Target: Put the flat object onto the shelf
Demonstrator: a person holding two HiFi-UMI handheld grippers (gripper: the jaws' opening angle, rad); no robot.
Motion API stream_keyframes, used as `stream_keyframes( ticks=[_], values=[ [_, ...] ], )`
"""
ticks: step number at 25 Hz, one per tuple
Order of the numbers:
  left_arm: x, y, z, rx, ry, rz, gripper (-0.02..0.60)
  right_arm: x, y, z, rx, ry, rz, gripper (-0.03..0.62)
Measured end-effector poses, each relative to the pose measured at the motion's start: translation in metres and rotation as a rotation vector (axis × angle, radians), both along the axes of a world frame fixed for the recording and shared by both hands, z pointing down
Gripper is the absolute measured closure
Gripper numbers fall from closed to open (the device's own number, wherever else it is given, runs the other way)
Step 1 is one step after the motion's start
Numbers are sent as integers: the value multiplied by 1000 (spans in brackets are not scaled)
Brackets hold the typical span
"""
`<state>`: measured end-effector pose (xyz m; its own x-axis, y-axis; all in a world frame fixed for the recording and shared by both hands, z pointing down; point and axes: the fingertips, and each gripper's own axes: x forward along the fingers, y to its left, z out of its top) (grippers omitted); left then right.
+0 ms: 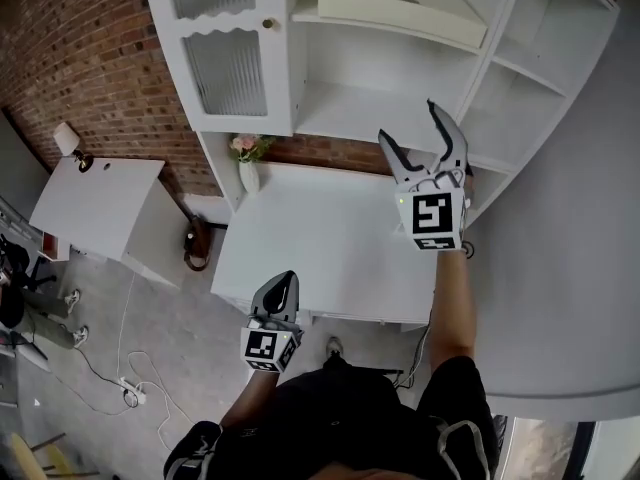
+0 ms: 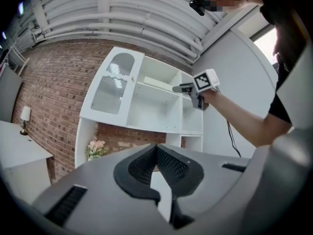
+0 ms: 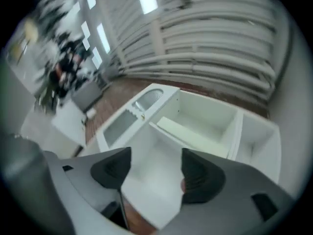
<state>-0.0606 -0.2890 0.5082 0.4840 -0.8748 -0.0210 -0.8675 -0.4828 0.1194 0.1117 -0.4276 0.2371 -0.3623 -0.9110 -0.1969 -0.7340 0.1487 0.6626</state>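
We are holding the right gripper point(image 1: 410, 128) at 1 o'clock, jaws wide and empty, facing the white wooden shelf unit point(image 1: 340, 118). The cream flat rectangular board point(image 1: 400, 6) is lying at 12 o'clock on the upper shelf, inside its front edge, so placement appears complete. We are parking the left gripper point(image 1: 288, 280) at 7 o'clock, jaws together on nothing, off the white desk point(image 1: 300, 248), leaving the desktop free for movement

The shelf unit point(image 1: 300, 68) runs off the head view's edge at twelve o'clock, and the clutter point(image 3: 63, 67) at ten o'clock in the right gripper view is blurred past telling.
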Motion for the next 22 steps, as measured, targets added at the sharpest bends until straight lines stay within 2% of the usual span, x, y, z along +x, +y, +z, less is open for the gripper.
stream_keyframes(
  ticks=[1,2,3,5,10,16,19,22],
  values=[
    [1,5,-1,3,4,7,572,6,19,24,-76,-180,-100,305],
    [1,10,-2,7,7,13,572,14,37,48,-151,-355,-169,367],
    [1,15,-4,10,9,19,572,25,54,72,-214,-501,-196,390],
    [0,27,-7,17,12,30,572,41,87,120,-291,-660,-151,437],
    [-4,53,-13,39,39,46,572,39,162,201,-399,-768,-23,496],
    [3,80,-14,39,43,82,572,18,218,259,-483,-778,48,519],
    [8,87,-12,33,42,83,572,17,237,271,-495,-757,57,523],
    [17,92,-13,35,34,78,572,17,251,271,-498,-774,23,523]
  ],
)
